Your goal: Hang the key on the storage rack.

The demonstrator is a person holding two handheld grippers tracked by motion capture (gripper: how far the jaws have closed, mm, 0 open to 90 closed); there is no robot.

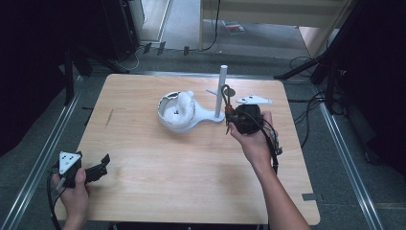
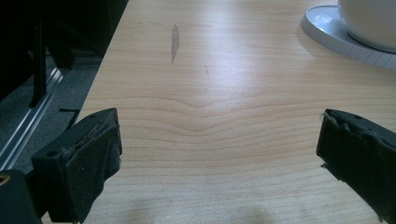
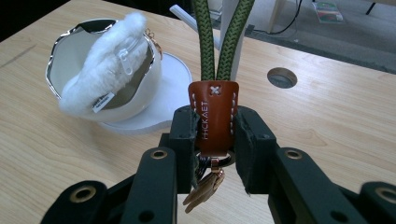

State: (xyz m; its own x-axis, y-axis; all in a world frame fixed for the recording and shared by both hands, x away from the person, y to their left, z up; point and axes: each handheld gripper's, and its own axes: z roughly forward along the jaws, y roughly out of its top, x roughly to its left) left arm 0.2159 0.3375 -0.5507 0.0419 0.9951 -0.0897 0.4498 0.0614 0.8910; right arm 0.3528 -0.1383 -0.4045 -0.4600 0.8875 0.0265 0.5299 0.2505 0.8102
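My right gripper (image 3: 213,135) is shut on the brown leather tab (image 3: 213,112) of a keychain. Its green cord loop (image 3: 201,42) rises from the tab in front of a white post (image 3: 236,51), and a gold clasp (image 3: 205,189) hangs below the jaws. In the high view the right gripper (image 1: 233,117) sits right beside the post (image 1: 222,91). The post stands on a white base (image 1: 207,115) that carries a white bowl (image 1: 164,109) holding a fluffy white pouch (image 1: 182,103). My left gripper (image 1: 100,166) rests open at the table's near left corner, nothing between its jaws (image 2: 219,135).
A round hole (image 3: 282,77) is cut in the wooden tabletop (image 1: 182,163) to the right of the post. A short white peg (image 3: 187,14) sticks out from the post. Past the left edge run metal rails on the floor (image 1: 43,158); cables lie on the floor at right (image 1: 311,115).
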